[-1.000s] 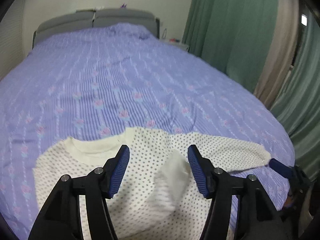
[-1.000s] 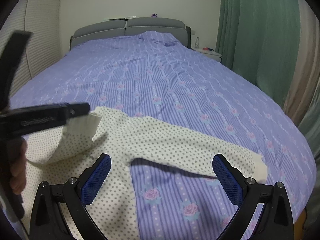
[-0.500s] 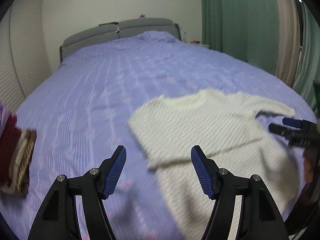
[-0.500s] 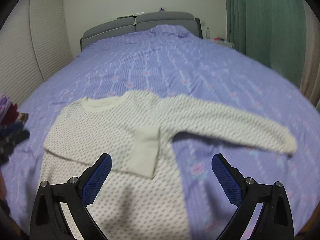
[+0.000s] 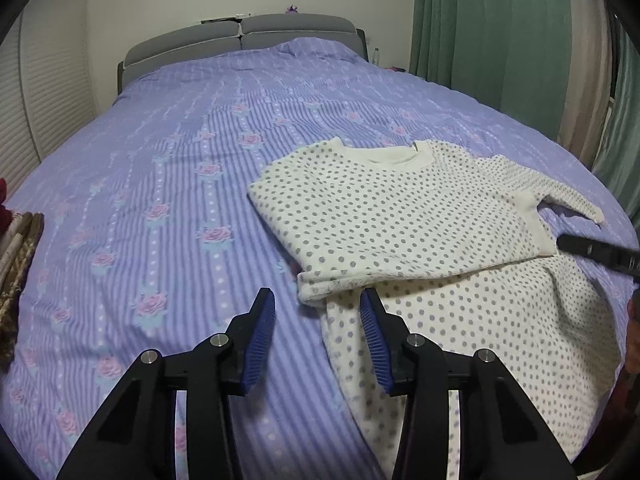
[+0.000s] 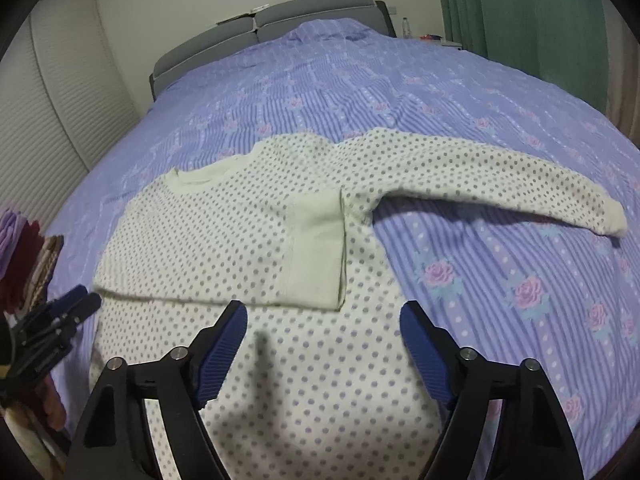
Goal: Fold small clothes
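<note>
A cream polka-dot sweater lies flat on the purple bedspread. One sleeve is folded across the chest, its plain cuff near the middle. The other sleeve stretches out to the right in the right wrist view. My left gripper is open and empty, just above the bed at the sweater's left folded edge. My right gripper is open and empty, over the sweater's lower body just below the cuff. Each gripper shows at the edge of the other's view: the left, the right.
A stack of folded clothes sits at the bed's left edge, also in the right wrist view. A grey headboard stands at the far end. Green curtains hang on the right. The foot of the bed is close below.
The left gripper let go of the folded sleeve and drew back left to the sweater's edge. The right gripper pulled back from the outstretched sleeve to over the sweater's body.
</note>
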`<state>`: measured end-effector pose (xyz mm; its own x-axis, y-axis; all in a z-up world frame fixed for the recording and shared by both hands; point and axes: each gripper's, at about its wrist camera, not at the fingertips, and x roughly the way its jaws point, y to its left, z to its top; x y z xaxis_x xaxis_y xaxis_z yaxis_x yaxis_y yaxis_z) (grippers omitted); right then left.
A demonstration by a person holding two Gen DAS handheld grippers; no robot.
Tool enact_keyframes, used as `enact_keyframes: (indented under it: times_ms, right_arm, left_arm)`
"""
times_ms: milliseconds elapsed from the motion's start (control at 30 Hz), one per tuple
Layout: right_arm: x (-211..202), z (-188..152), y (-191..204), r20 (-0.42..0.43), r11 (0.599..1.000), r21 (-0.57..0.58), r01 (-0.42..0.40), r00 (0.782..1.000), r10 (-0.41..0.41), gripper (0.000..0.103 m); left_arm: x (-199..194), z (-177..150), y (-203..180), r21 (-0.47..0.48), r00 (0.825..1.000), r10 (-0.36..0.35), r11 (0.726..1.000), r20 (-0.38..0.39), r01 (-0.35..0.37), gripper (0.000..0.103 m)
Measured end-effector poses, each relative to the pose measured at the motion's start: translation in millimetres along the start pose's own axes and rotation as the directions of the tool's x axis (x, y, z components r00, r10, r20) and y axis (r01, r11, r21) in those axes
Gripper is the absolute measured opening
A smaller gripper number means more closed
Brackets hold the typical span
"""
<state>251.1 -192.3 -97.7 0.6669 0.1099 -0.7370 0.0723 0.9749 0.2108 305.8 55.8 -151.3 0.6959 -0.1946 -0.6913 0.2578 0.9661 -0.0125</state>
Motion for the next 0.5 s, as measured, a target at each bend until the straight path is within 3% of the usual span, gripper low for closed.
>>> enact_keyframes:
  times_ms: [100, 233, 500]
  right_arm:
    - [2.8, 18.3, 2.0, 0.042, 0.999, -0.034, 0.009, 0.999, -0.007, 0.074]
    - [12.0, 41.4, 8.7, 0.074, 0.993, -0.122, 0.004, 0.997, 0.005, 0.062]
    - [48.6, 53.7, -0.5, -0.031, 0.992, -0.114, -0.047, 0.999, 0.044, 0.045]
  left_arm:
    - [3.7, 1.1, -4.7, 0.018, 1.000, 0.008, 1.000, 0.003, -0.008, 0.044]
    - [4.9, 3.0, -8.9, 0.022, 1.000, 0.008, 1.000, 0.017, -0.009, 0.044]
    - [12.4, 7.0, -12.2, 0.040, 0.999, 0.031, 0.999, 0.029, -0.032, 0.039]
